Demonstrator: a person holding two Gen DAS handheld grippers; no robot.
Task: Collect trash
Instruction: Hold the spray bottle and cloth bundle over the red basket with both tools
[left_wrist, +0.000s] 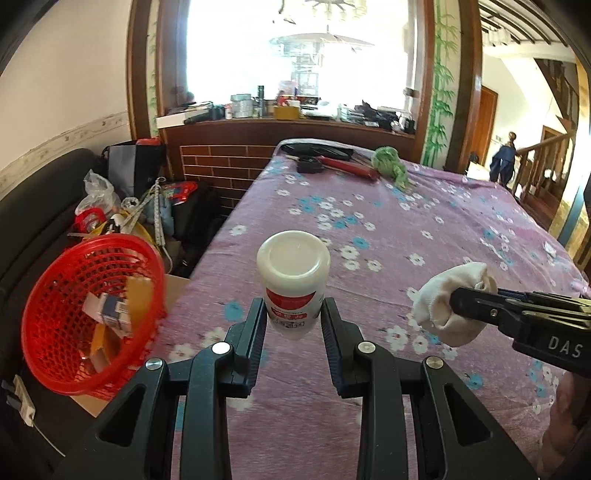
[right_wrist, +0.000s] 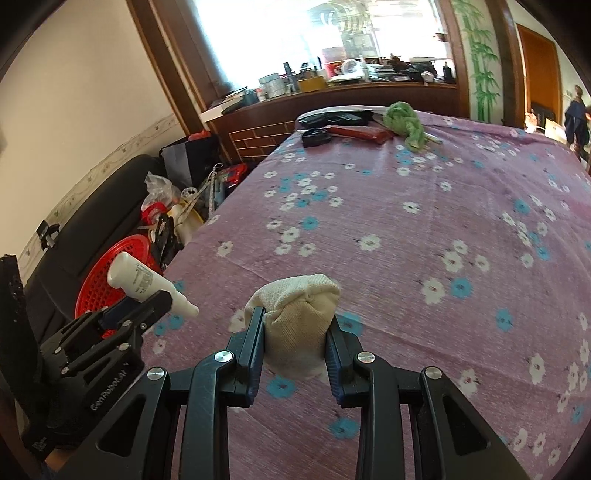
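Gripping a white bottle (left_wrist: 293, 280) between its two fingers, my left gripper (left_wrist: 294, 317) holds it lifted above the purple floral tablecloth (left_wrist: 424, 229), its flat base turned toward the camera and its red label facing down at me. From the right wrist view I see the same bottle (right_wrist: 142, 280) tilted, its nozzle pointing toward the table's middle. My right gripper (right_wrist: 295, 332) is closed on a balled-up white sock (right_wrist: 299, 317), also raised off the cloth; the left wrist view shows that sock (left_wrist: 448, 302) pinched at its near end, off to the right of the bottle and apart from it.

Beyond the table's left edge sits a red mesh basket (left_wrist: 44, 291), tipped toward me, with a few small boxes (left_wrist: 110, 314) lying inside. It rests beside a black sofa (left_wrist: 40, 206) piled with bags and clutter. At the far end of the table I see a green cloth (left_wrist: 391, 166), a red flat object (left_wrist: 351, 168) and some dark items.
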